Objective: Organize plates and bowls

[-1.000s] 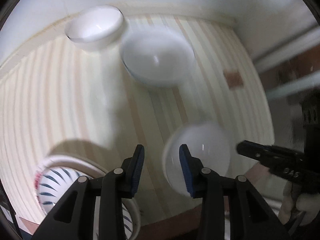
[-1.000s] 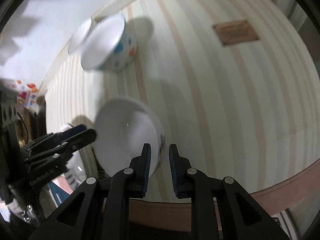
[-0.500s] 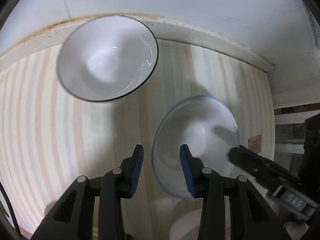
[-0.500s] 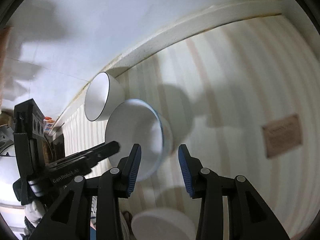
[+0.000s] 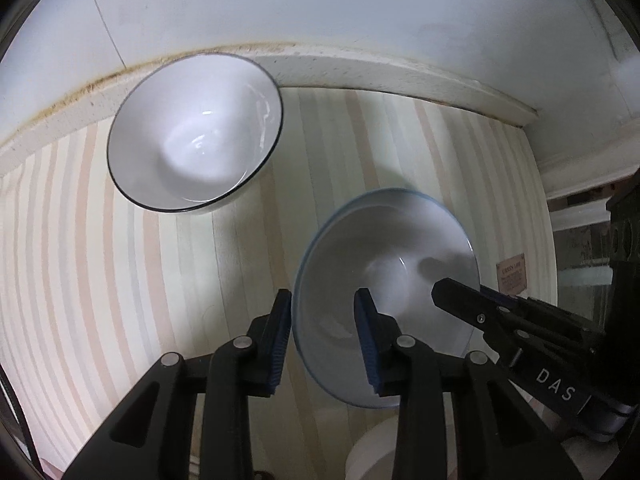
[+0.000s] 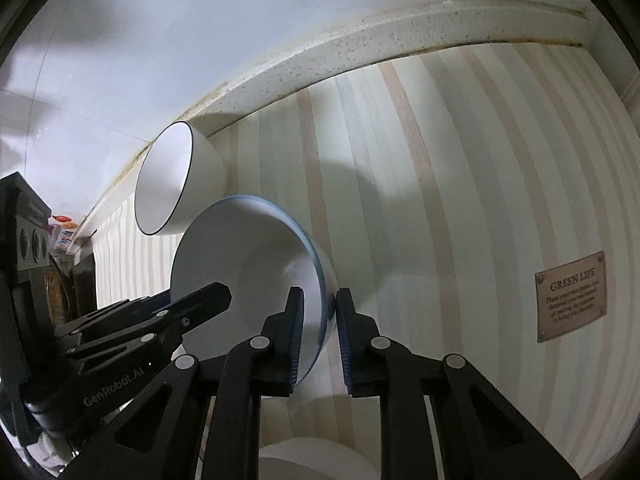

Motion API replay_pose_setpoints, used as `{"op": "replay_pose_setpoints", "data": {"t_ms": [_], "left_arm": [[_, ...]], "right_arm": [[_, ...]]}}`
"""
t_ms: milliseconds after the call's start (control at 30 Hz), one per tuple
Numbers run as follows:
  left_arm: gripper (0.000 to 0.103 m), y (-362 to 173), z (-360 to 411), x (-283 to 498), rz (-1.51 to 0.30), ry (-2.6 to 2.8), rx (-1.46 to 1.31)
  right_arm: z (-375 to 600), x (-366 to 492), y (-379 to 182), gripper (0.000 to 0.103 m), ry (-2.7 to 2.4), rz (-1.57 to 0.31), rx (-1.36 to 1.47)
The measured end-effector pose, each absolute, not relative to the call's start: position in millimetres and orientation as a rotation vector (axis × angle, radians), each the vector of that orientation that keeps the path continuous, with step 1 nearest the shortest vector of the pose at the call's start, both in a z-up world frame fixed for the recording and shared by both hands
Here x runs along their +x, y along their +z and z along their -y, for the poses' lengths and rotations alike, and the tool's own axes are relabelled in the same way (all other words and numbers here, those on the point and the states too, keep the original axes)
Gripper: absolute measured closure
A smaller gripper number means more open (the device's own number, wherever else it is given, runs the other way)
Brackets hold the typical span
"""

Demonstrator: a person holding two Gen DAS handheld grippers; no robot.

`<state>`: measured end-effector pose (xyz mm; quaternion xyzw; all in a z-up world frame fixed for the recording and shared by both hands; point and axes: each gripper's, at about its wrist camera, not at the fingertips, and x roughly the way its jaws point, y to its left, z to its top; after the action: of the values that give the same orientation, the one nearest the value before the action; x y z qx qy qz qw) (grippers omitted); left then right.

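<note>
A white bowl with a blue rim (image 5: pixel 384 268) (image 6: pixel 248 276) stands on the striped mat. My left gripper (image 5: pixel 323 312) is open, its fingers straddling the bowl's left rim. My right gripper (image 6: pixel 319 312) has its fingers on either side of the bowl's right rim, close to the wall; whether they clamp it I cannot tell. A white bowl with a black rim (image 5: pixel 196 140) (image 6: pixel 176 184) stands behind, next to the back ledge. Another white dish (image 5: pixel 372 452) (image 6: pixel 316 460) shows at the near edge.
A pale stone ledge (image 5: pixel 360 68) and white wall bound the mat at the back. A brown "GREEN LIFE" tag (image 6: pixel 570 300) lies on the mat to the right. Dark clutter (image 6: pixel 32 240) sits at the far left.
Both grippers moved forward onto the blue-rimmed bowl. My right gripper's fingers narrowed from wide open to close around the rim. The left gripper now straddles the left rim.
</note>
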<state>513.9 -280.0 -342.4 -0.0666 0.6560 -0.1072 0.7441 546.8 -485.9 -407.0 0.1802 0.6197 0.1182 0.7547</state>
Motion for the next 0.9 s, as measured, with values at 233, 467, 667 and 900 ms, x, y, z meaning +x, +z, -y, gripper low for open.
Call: {"op": "replay_pose_setpoints", "data": {"t_ms": [233, 467, 667, 900], "left_arm": [[0.074, -312, 284, 498, -1.4, -0.274, -0.138], [0.074, -277, 290, 469, -1.365, -0.316, -0.094], [0.074, -256, 295, 439, -1.365, -0.356, -0.073], [0.074, -266, 300, 404, -1.421, -0.395, -0.062]], "right_arm": [[491, 528, -377, 0.085, 0.266, -1.316, 0.395], [505, 492, -334, 0.085, 0.282, -1.269, 0.402], [514, 450, -304, 0.085, 0.282, -1.242, 0.406], [526, 401, -296, 0.085, 0.279, -1.261, 0.43]]}}
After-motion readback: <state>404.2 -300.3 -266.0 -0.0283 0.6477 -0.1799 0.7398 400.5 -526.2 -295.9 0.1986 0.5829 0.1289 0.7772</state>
